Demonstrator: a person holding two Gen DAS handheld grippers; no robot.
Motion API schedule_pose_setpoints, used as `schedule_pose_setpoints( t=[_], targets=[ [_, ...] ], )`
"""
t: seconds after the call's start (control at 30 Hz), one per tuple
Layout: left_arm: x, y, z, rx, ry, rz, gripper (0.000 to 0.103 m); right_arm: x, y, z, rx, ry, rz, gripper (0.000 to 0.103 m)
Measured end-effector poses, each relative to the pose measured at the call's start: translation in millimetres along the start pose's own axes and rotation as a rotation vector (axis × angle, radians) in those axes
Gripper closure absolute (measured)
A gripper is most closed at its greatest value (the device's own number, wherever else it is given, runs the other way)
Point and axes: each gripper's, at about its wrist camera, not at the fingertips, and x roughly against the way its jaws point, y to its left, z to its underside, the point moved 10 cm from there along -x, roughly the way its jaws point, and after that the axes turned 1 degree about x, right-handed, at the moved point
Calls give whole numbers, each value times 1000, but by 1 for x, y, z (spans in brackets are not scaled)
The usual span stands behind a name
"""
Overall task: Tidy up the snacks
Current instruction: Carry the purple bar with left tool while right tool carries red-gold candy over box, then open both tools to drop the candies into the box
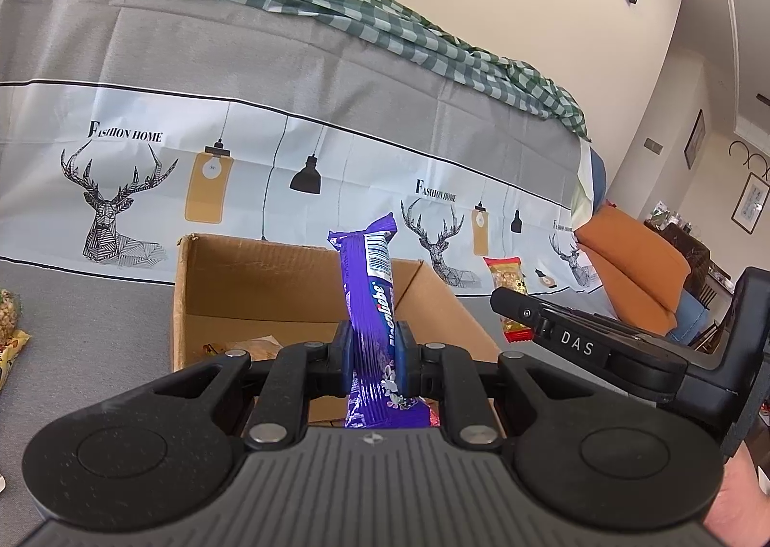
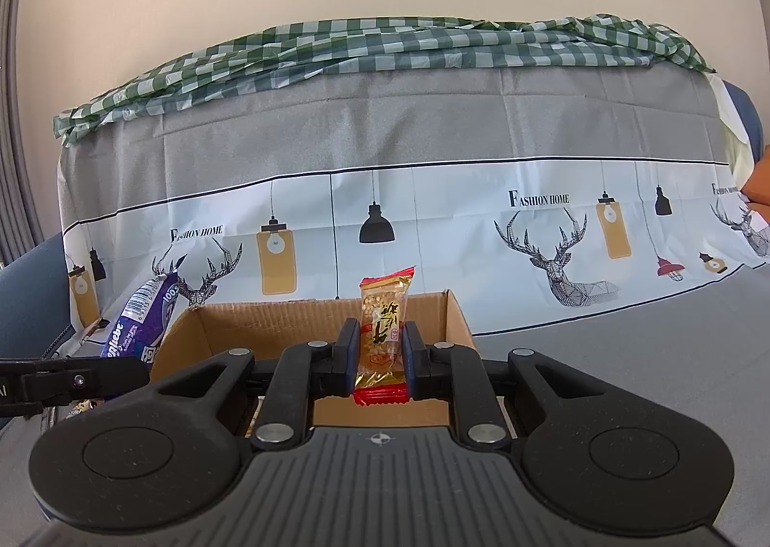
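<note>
My left gripper (image 1: 375, 357) is shut on a purple snack bar (image 1: 370, 301) that stands upright above the open cardboard box (image 1: 240, 287). My right gripper (image 2: 381, 357) is shut on a small gold and red peanut candy packet (image 2: 382, 330), also upright over the same box (image 2: 433, 320). In the left wrist view the right gripper (image 1: 510, 301) reaches in from the right with the packet (image 1: 505, 275). The right wrist view shows the purple bar (image 2: 139, 325) at the left, in the left gripper (image 2: 139, 373). A few wrapped snacks (image 1: 250, 347) lie on the box floor.
The box rests on a grey cloth (image 2: 625, 354) that runs up over a sofa back printed with deer and lamps. A green checked cloth (image 2: 385, 46) lies along the top. More snack packets (image 1: 9, 330) lie at the far left. An orange cushion (image 1: 635, 267) sits to the right.
</note>
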Motion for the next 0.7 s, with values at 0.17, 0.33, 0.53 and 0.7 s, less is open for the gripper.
schedule_pose_setpoints(
  t=[0.17,0.33,0.53,0.7],
  targets=[
    [0,0,1,-2,0,1,85,0,1,0,3,2,-1,84],
    [0,0,1,0,0,1,85,-1,2,0,7,3,-1,84],
    [-2,-3,1,-7,3,6,85,-1,3,1,10,5,-1,84],
    [-2,-4,2,-8,5,5,85,-1,3,1,11,5,-3,84]
  ],
)
